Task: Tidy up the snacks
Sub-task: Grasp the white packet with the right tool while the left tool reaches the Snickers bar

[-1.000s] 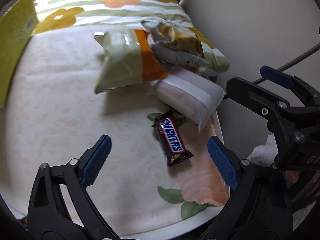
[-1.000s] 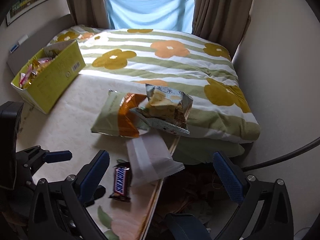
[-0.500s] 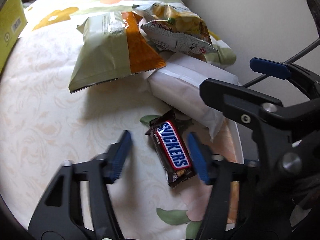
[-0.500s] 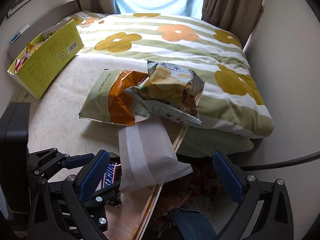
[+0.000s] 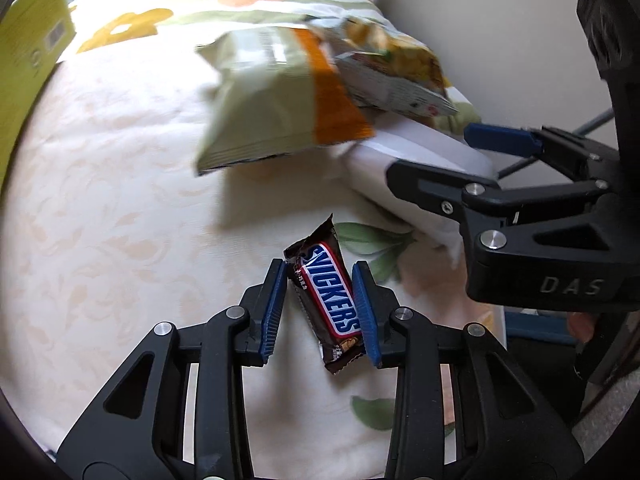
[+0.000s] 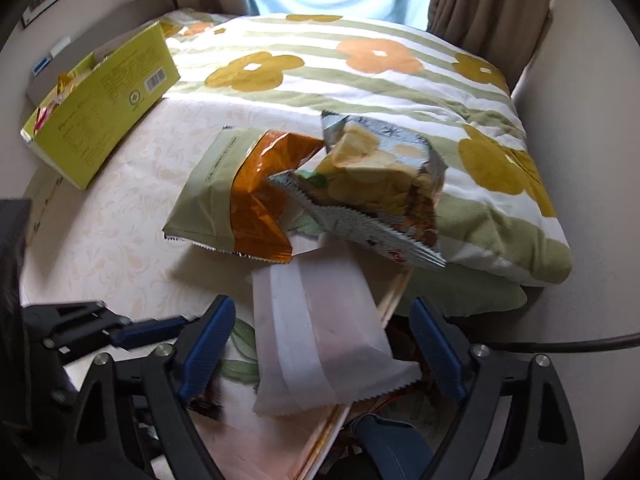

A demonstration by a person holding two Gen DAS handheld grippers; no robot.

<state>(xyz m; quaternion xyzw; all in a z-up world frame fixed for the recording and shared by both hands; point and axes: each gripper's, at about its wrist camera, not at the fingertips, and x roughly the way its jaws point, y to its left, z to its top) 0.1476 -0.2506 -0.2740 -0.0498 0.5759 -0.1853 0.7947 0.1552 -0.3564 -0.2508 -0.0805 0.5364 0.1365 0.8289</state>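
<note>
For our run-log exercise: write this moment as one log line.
task: organize snacks | left gripper: closing around Snickers bar | right gripper: open, straddling white packet | yellow box: far left

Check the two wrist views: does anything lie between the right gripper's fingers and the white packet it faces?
Nothing visible does. The right gripper is open, with the white packet lying between its blue fingers. The orange-green bag and silver chip bag overlap only the packet's far end.
</note>
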